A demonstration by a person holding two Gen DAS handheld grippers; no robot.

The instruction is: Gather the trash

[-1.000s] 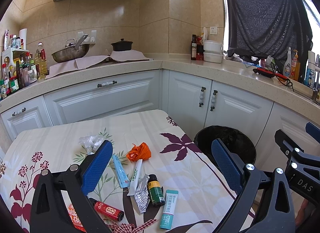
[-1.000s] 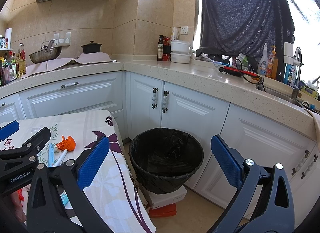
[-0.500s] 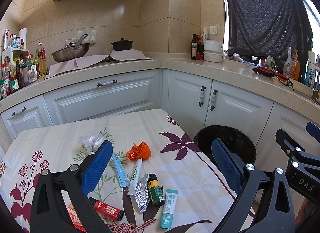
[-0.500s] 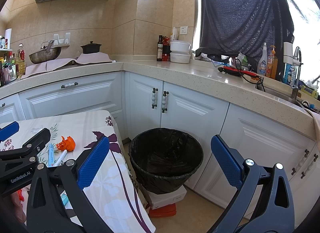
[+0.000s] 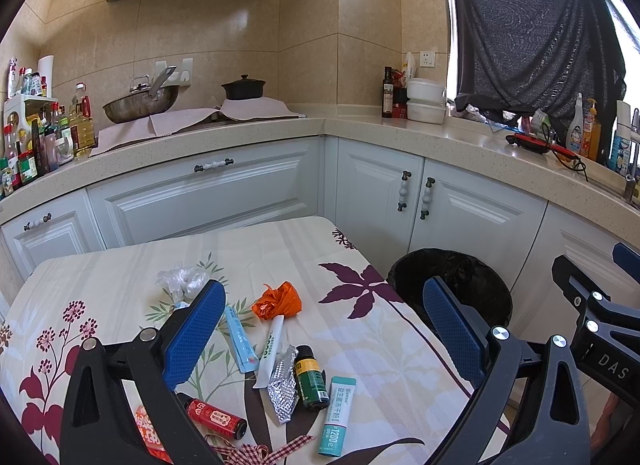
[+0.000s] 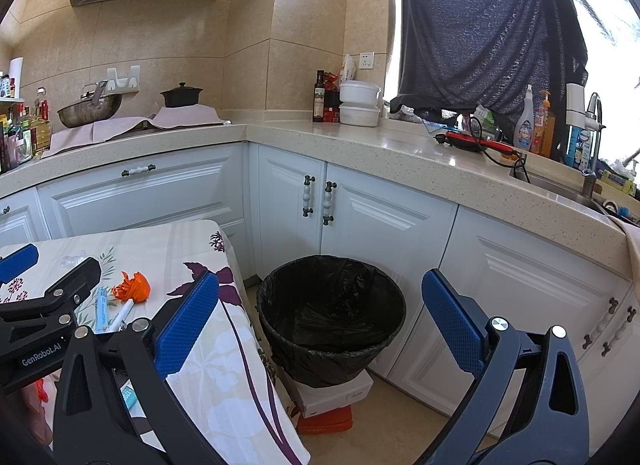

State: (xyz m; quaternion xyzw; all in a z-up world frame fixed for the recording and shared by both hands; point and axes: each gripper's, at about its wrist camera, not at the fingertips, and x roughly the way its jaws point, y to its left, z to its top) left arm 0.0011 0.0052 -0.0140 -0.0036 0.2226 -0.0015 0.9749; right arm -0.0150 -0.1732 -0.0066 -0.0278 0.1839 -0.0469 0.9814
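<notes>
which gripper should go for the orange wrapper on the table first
Left. The left gripper has open, empty jaws pointed over the table, with the orange wrapper just ahead between them. The right gripper is also open but faces the black bin beside the table.

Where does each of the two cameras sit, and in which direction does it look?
Left wrist: sits on the left gripper, looks down over the table with the litter, toward the corner cabinets; its own open fingers show, and the right gripper at the right edge.
Right wrist: sits on the right gripper, looks at the trash bin on the floor; its own open fingers show, and the left gripper at the left edge.
Shared: the table, the orange wrapper, the bin, the counter.
</notes>
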